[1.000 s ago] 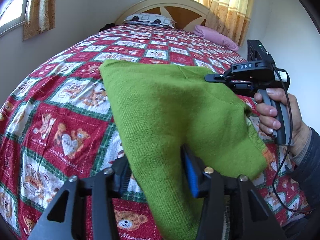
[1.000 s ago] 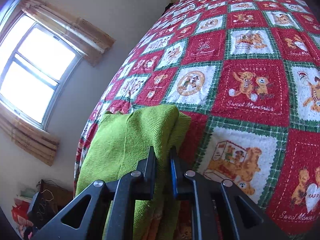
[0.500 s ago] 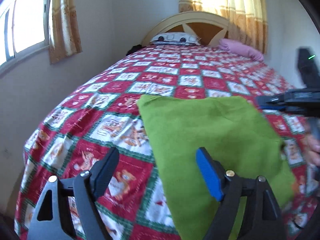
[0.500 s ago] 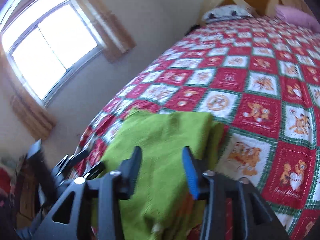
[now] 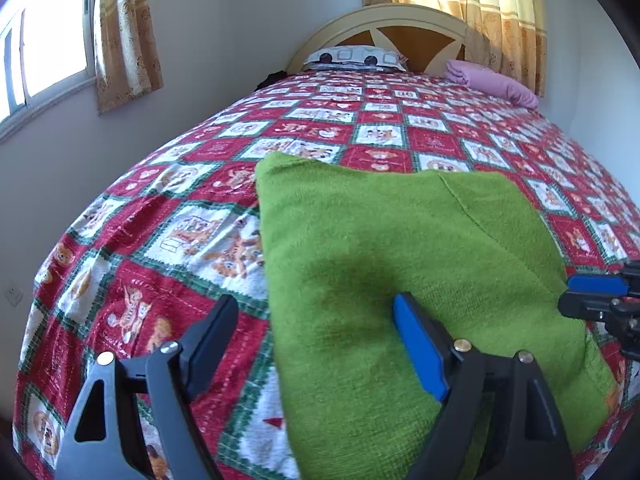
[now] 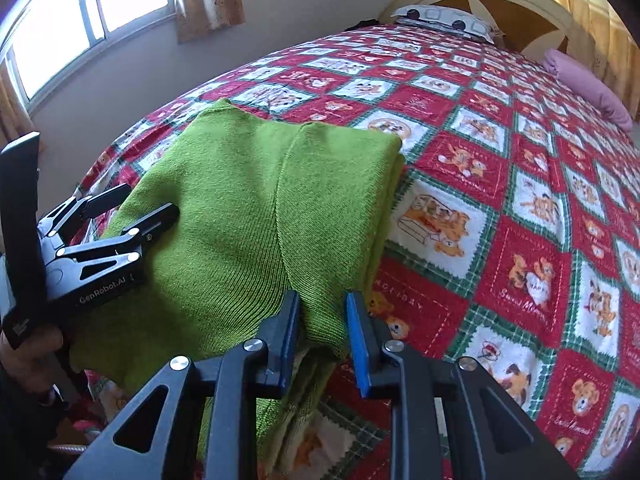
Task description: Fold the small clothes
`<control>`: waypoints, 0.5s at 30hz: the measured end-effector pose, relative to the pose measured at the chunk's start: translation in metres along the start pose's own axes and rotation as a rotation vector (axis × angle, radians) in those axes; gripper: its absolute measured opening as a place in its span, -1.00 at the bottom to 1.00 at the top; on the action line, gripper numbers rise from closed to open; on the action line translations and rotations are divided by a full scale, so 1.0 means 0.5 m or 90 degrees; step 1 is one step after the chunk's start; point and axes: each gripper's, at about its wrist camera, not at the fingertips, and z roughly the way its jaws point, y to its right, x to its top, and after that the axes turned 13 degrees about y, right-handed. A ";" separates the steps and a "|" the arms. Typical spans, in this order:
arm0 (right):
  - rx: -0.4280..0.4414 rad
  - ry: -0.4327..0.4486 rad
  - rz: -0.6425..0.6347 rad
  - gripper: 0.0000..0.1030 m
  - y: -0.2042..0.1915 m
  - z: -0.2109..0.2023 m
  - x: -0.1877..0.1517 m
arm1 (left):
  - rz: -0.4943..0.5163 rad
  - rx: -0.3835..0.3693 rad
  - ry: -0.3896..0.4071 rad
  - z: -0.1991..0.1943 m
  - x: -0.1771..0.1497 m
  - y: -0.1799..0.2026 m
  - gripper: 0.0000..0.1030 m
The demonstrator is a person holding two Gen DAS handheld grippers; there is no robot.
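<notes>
A green knit garment (image 5: pixel 400 264) lies folded flat on the red patchwork bedspread (image 5: pixel 168 240), near the bed's front edge. My left gripper (image 5: pixel 316 340) is open wide over the garment's left edge, and neither pad touches the cloth. My right gripper (image 6: pixel 322 328) hovers at the near right corner of the garment (image 6: pixel 248 208). Its jaws are closing with a fold of green cloth between them, and a gap still shows at the blue pad. The right gripper (image 5: pixel 592 296) also shows at the right edge of the left wrist view. The left gripper (image 6: pixel 136 206) appears at the left of the right wrist view.
A patterned pillow (image 5: pixel 356 58) and a purple pillow (image 5: pixel 496 82) lie by the headboard (image 5: pixel 404 24) at the far end. A wall with a window (image 6: pixel 80 28) runs along the bed's left side. A hand (image 6: pixel 24 344) holds the left gripper's handle.
Both grippers have let go of the green garment, which now lies flat on the bed. The left jaws have spread wide. The right gripper has drawn back and swung towards the headboard.
</notes>
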 end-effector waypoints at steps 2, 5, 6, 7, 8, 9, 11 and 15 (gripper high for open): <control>0.002 0.002 0.002 -0.52 0.001 -0.001 -0.003 | 0.021 0.015 0.006 -0.003 0.001 0.011 0.61; -0.001 0.006 -0.009 -0.46 -0.003 0.000 -0.004 | 0.012 -0.003 -0.004 -0.016 0.004 -0.012 0.75; 0.005 0.007 0.001 -0.45 0.002 0.002 -0.006 | 0.009 -0.008 -0.007 -0.026 0.001 -0.028 0.80; 0.009 0.008 0.006 -0.44 0.002 0.005 -0.007 | 0.011 -0.007 -0.004 -0.035 -0.003 -0.038 0.89; 0.013 0.010 0.011 -0.42 0.003 0.007 -0.009 | 0.022 -0.005 0.004 -0.048 -0.009 -0.048 0.94; 0.013 0.012 0.013 -0.41 0.002 0.008 -0.009 | 0.035 -0.002 0.006 -0.057 -0.016 -0.053 0.96; 0.008 0.015 0.011 -0.41 -0.002 0.010 -0.010 | 0.044 -0.002 0.009 -0.070 -0.025 -0.057 0.96; 0.000 0.021 0.009 -0.34 -0.004 0.012 -0.011 | 0.040 0.004 0.007 -0.064 -0.029 -0.053 0.98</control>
